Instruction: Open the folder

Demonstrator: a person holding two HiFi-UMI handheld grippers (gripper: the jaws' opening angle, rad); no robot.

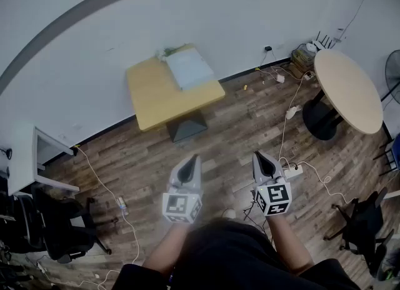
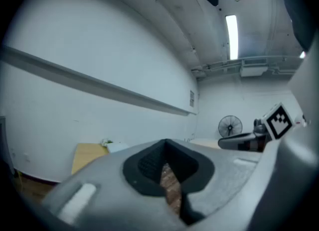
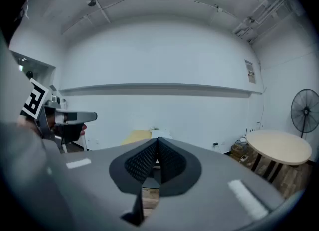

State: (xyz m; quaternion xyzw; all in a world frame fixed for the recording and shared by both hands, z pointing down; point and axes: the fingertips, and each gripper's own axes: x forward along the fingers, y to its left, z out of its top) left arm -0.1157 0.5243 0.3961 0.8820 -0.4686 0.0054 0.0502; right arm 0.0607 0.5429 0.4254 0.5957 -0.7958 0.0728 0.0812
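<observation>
The pale folder (image 1: pixel 189 67) lies flat and closed on the far corner of a square yellow table (image 1: pixel 156 98) against the white wall. Both grippers hang in the air well short of that table, over the wood floor. My left gripper (image 1: pixel 192 159) is shut with nothing in it, and so is my right gripper (image 1: pixel 258 155). In the left gripper view the jaws (image 2: pixel 167 150) meet, with the table (image 2: pixel 87 156) and folder (image 2: pixel 117 147) far beyond. The right gripper view shows its jaws (image 3: pixel 157 143) closed, and the folder (image 3: pixel 160 134) small behind them.
A round beige table (image 1: pixel 347 89) stands at the right, with a fan (image 1: pixel 394 73) beyond it. Black office chairs sit at lower left (image 1: pixel 59 226) and lower right (image 1: pixel 365 223). Cables and a power strip (image 1: pixel 292 171) lie on the floor. A white desk (image 1: pixel 25 157) is at the left.
</observation>
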